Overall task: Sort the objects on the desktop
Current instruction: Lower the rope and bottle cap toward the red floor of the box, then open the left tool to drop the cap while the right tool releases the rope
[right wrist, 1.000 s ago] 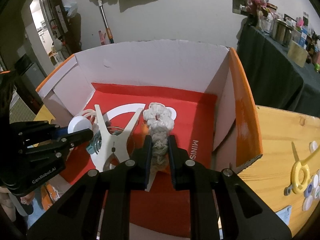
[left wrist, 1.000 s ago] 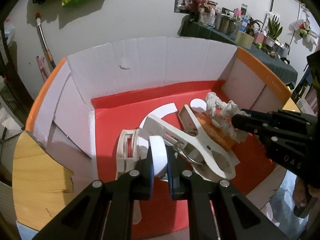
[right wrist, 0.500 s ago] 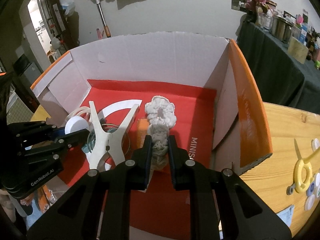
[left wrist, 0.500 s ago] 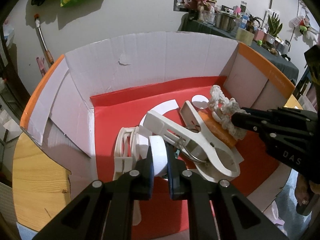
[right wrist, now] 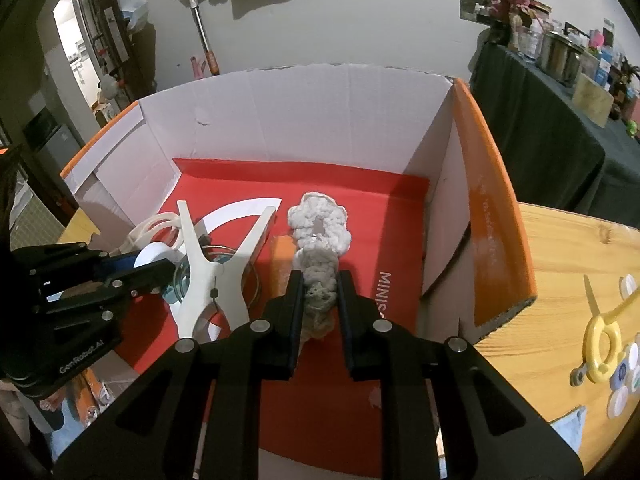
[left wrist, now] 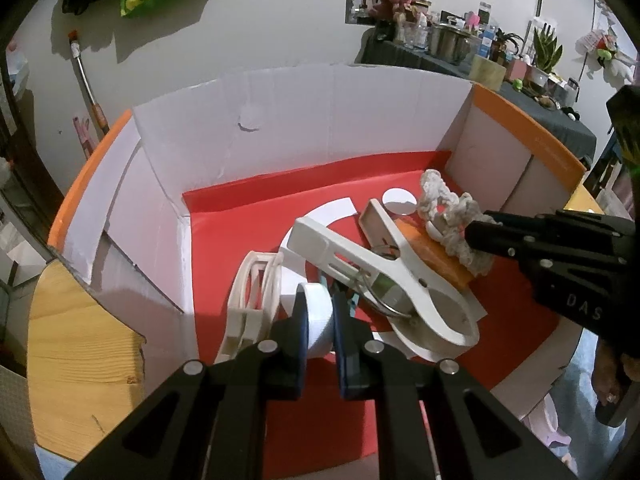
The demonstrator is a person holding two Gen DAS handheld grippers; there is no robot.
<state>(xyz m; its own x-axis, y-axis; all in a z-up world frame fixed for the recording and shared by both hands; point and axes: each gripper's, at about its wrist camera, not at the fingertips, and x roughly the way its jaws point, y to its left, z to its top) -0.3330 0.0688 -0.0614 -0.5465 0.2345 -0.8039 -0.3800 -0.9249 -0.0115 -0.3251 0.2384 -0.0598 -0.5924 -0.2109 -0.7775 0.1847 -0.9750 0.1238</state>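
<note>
White round cap (left wrist: pixel 319 320) was pinched in the left gripper (left wrist: pixel 319 318), hanging low over the red floor of the cardboard box (left wrist: pixel 304 120), just beside a white plastic frame (left wrist: pixel 250 292). Right gripper (right wrist: pixel 319 298) was clamped on a cream crocheted scrunchie (right wrist: pixel 320 226) above the box's middle. A big white clamp clip (left wrist: pixel 384 272) lay between them on an orange block (left wrist: pixel 436 252). Compared with a second earlier, pretty much nothing had changed: both grips the same, both hands parked. Yellow ring toy (right wrist: pixel 600 340) sat out on the wooden table (right wrist: pixel 560 260).
</note>
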